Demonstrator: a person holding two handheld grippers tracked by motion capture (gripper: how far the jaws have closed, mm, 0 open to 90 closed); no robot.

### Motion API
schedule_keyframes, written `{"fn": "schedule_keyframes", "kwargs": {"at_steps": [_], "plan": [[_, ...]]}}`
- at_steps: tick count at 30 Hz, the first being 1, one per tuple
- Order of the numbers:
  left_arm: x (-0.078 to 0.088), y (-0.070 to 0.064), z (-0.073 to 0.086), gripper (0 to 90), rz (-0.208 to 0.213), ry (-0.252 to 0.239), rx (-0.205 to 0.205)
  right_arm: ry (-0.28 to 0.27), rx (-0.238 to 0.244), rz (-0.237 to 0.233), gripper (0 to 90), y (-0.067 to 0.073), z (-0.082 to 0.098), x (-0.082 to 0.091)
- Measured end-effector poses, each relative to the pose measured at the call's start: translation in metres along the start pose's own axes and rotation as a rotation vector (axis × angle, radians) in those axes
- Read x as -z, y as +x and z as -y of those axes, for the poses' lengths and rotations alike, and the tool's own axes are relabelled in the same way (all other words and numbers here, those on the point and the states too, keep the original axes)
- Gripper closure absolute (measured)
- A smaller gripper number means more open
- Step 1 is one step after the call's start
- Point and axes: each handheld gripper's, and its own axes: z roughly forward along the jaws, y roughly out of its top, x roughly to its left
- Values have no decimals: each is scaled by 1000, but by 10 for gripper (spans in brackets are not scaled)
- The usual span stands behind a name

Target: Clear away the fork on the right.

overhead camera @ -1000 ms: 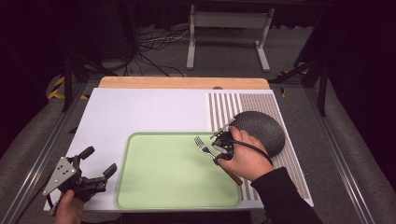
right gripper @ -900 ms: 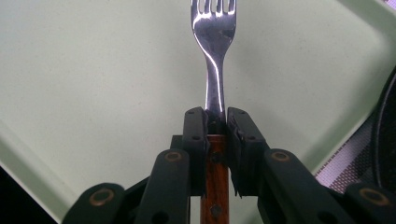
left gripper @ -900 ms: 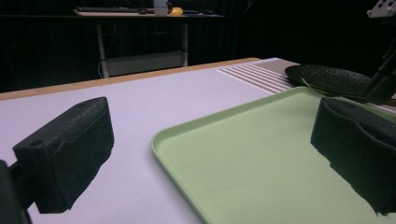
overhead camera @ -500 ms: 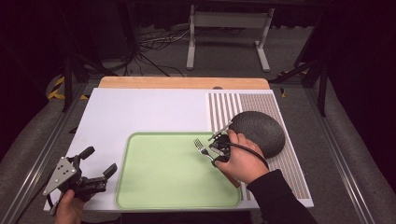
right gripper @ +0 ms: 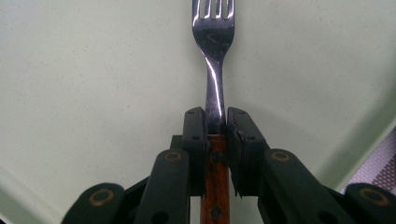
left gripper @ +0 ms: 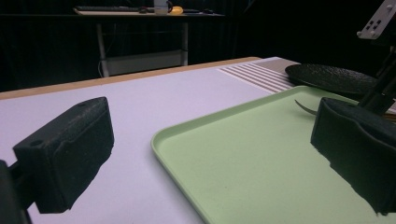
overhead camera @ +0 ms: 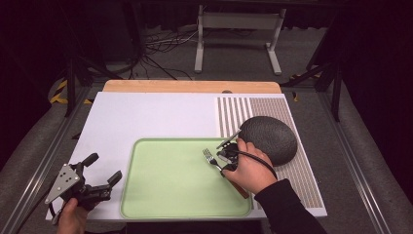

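Observation:
A fork (overhead camera: 210, 157) with a steel head and wooden handle is held over the right part of the light green tray (overhead camera: 165, 190). My right gripper (overhead camera: 225, 157) is shut on the fork (right gripper: 214, 79) where the steel neck meets the wood, tines pointing away from me over the tray (right gripper: 93, 70). My left gripper (overhead camera: 102, 176) stands open near the table's front left corner, left of the tray, with nothing between its jaws. The left gripper view looks across the tray (left gripper: 243, 154) toward the fork's tines (left gripper: 304, 108).
A dark grey domed plate (overhead camera: 269, 137) lies on the striped mat (overhead camera: 302, 165) just right of the tray and also appears as the dark plate (left gripper: 331, 77). The white table surface (overhead camera: 146, 114) stretches behind the tray. A wooden strip (overhead camera: 190, 86) edges the far side.
My right gripper with the fork has shifted slightly left and nearer over the tray. The left gripper has stayed put.

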Motion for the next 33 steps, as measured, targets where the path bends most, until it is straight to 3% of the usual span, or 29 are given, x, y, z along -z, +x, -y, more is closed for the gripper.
{"fn": "schedule_keyframes", "kwargs": {"at_steps": [17, 21, 26, 28, 31, 33], "plan": [[0, 0, 0, 0, 3, -1, 0, 25, -23, -26, 778, -1, 1, -8], [0, -1, 0, 0, 5, -1, 0, 5, -19, -39, 703, 0, 1, -6], [-1, -1, 0, 0, 7, -1, 0, -46, 16, -56, 559, 2, 0, -1], [0, -1, 0, 0, 9, 1, -2, -87, 62, -50, 504, 3, -1, 1], [0, -1, 0, 0, 9, 1, -1, -179, 150, -60, 350, 6, -3, 3], [0, -1, 0, 0, 9, 0, 0, -214, 181, -75, 331, 6, -4, 4]]}}
